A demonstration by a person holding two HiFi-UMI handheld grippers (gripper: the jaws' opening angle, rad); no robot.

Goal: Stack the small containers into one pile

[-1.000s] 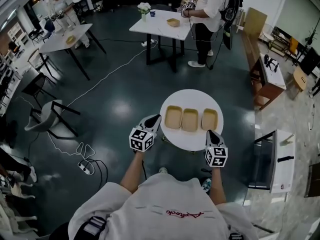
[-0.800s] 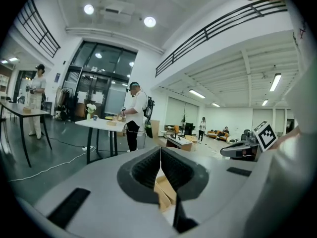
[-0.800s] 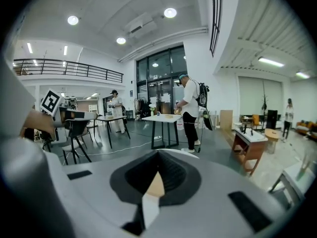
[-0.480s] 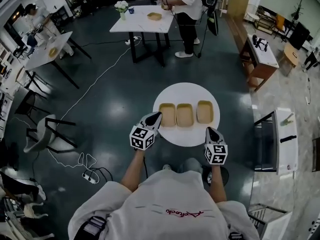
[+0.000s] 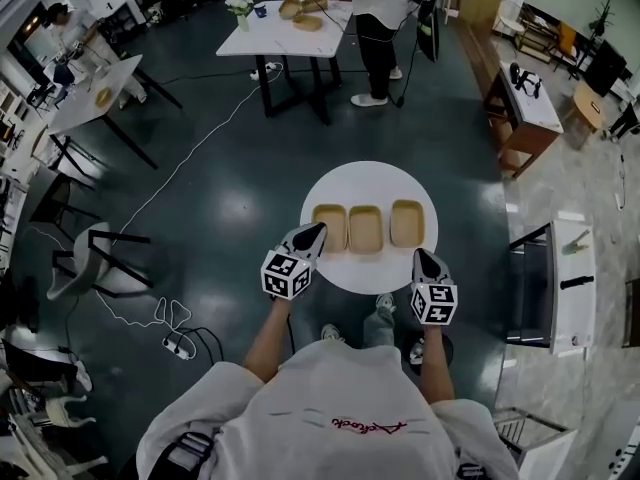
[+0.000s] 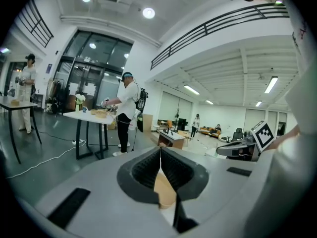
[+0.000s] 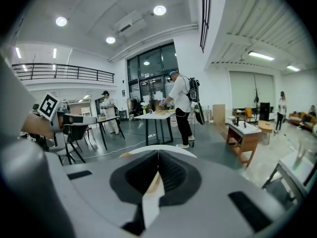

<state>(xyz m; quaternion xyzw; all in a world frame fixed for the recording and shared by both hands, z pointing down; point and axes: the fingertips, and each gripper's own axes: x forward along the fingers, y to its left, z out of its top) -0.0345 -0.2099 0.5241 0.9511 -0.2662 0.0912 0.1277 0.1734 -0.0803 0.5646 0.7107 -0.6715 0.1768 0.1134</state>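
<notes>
Three small tan containers stand side by side in a row on the round white table (image 5: 365, 183): the left one (image 5: 329, 227), the middle one (image 5: 365, 229) and the right one (image 5: 407, 222). My left gripper (image 5: 314, 232) is shut and empty, its tip at the near left corner of the left container. In the left gripper view the jaws (image 6: 160, 152) meet, with a tan container (image 6: 165, 190) showing below them. My right gripper (image 5: 420, 255) is shut and empty, at the table's front edge just below the right container. Its pads (image 7: 166, 175) are pressed together.
A person (image 5: 375, 8) stands at a white table (image 5: 285, 30) at the back with more containers. A grey chair (image 5: 90, 258) and a floor cable (image 5: 170, 318) lie to the left. A side table (image 5: 545, 303) and a wooden desk (image 5: 530, 98) stand to the right.
The head view has drifted, so the round table sits a little higher and further left in frame. Both grippers stay shut near its front edge. The person at the back table has shifted.
</notes>
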